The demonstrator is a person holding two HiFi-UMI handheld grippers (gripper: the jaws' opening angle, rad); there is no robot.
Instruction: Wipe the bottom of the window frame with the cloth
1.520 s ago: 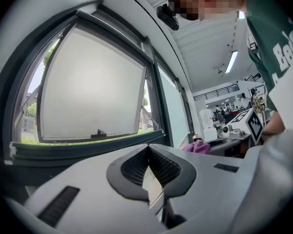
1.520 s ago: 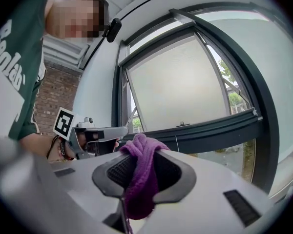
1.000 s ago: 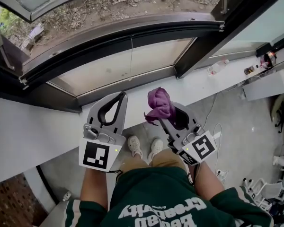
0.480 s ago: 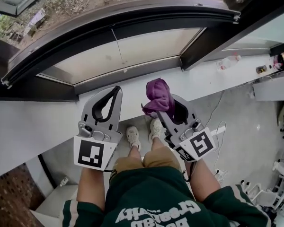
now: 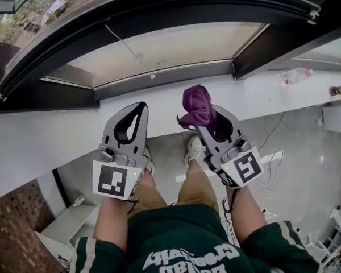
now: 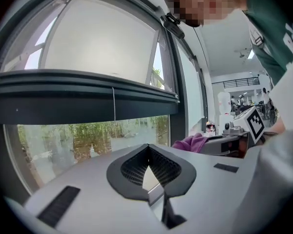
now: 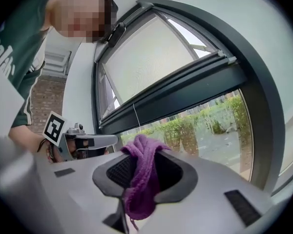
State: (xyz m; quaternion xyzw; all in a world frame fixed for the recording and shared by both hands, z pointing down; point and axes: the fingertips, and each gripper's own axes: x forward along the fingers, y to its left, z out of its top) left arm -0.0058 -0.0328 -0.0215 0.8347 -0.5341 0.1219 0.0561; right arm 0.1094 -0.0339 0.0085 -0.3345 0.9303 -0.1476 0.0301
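Note:
In the head view my right gripper (image 5: 208,114) is shut on a bunched purple cloth (image 5: 195,102), which sticks up past the fingertips above the white sill (image 5: 51,144). The cloth (image 7: 140,177) hangs between the jaws in the right gripper view. My left gripper (image 5: 141,107) hovers beside it, shut, with nothing in it; its tips (image 6: 149,145) meet. The dark bottom rail of the window frame (image 5: 170,75) runs just beyond both grippers, a short gap away. Neither gripper touches the frame.
A thin cord (image 5: 131,50) hangs down in front of the glass. A plastic bottle (image 5: 295,74) and small items (image 5: 333,90) lie on the sill at the right. The person's legs and shoes (image 5: 194,148) are below, over a grey floor.
Both grippers have moved slightly forward, so the cloth is now over the sill instead of its edge. The head view has tilted. The cloth stays held; the left gripper stays shut.

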